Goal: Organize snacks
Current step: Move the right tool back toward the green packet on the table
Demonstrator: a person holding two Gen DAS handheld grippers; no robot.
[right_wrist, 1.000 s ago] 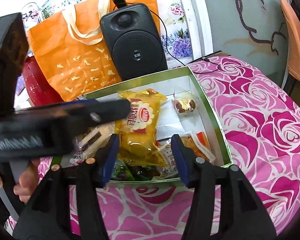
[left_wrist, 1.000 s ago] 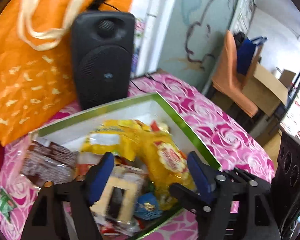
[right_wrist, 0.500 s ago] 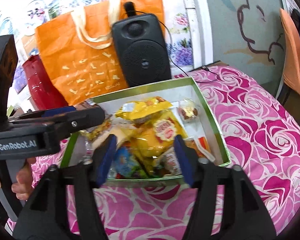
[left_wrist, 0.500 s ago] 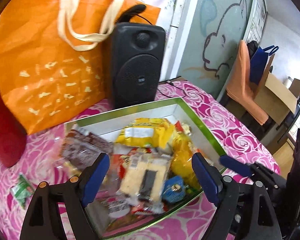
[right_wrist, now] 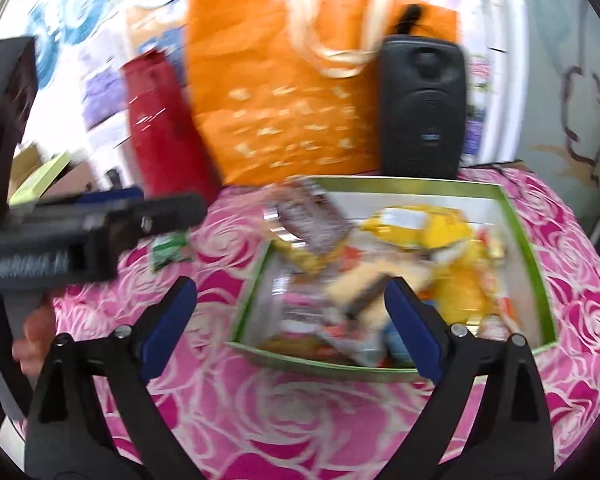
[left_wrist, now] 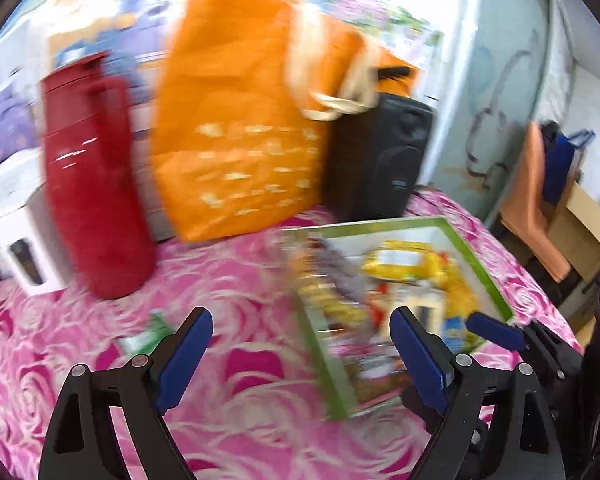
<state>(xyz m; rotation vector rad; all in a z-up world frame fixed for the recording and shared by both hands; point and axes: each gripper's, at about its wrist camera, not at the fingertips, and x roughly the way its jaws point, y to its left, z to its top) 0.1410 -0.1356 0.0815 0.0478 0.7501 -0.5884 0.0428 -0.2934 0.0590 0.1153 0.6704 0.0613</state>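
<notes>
1. Snacks fill the green-rimmed box (right_wrist: 528, 256), which I take as my landmark: yellow packets (right_wrist: 432, 228), a brown wrapper (right_wrist: 312, 216) hanging over its far left corner, and pale wafers near its front edge.
2. My left gripper (left_wrist: 300, 354) has swung away from the box within the last second; a second ago its fingers framed the packets, and now they frame bare pink tablecloth (left_wrist: 252, 432) to the left of the box. Both views are smeared with motion blur.
3. My right gripper (right_wrist: 290, 324) has also drawn back and now hangs in front of the box's near left corner.
4. Both pairs of jaws stand spread wide with nothing between them.
5. One small green packet (left_wrist: 144, 338) lies loose on the cloth, left of the box and apart from it. The left gripper now points roughly toward it, so I judge this to be the last stray snack and the next thing to collect.
6. Behind the box stand a black speaker (right_wrist: 422, 108), an orange bag (right_wrist: 284, 100) and a red flask (left_wrist: 92, 176), none of which need handling.
7. My worry is the thin, flat packet: pinching it off soft cloth may snag the fabric.
</notes>
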